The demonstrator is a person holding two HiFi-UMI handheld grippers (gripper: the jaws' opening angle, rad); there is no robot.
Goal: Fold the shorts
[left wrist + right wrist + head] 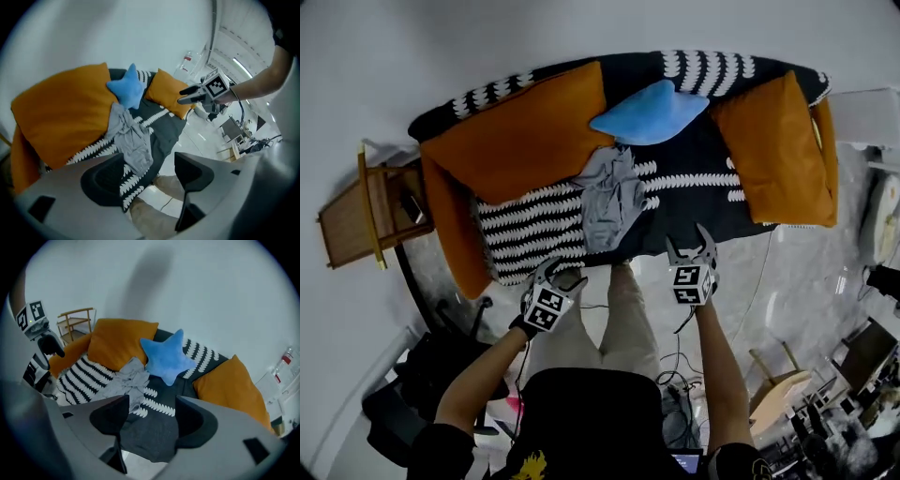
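Shorts [612, 199] lie crumpled on the sofa [703, 202]; left claw [567, 275] and right claw [687, 239] hover apart, empty, at its front edge.

A sofa [703, 192] draped in a dark throw with white patterned bands is set against a pale wall. A large orange cushion [520, 136] is propped against the sofa's back at its left end, and a second orange cushion [778, 150] is leaned at its right end. Between them, against the sofa's back, a blue star-shaped pillow [649, 114] is laid. A further orange pad [455, 239] is run along the sofa's left edge. A wooden chair [366, 217] is placed just beside the sofa's left end. A light wooden stool [780, 389] is set on the marbled floor [806, 272], well in front of the sofa's right end. A clear bottle [284, 363] with a red label is stood beyond the sofa's right end.
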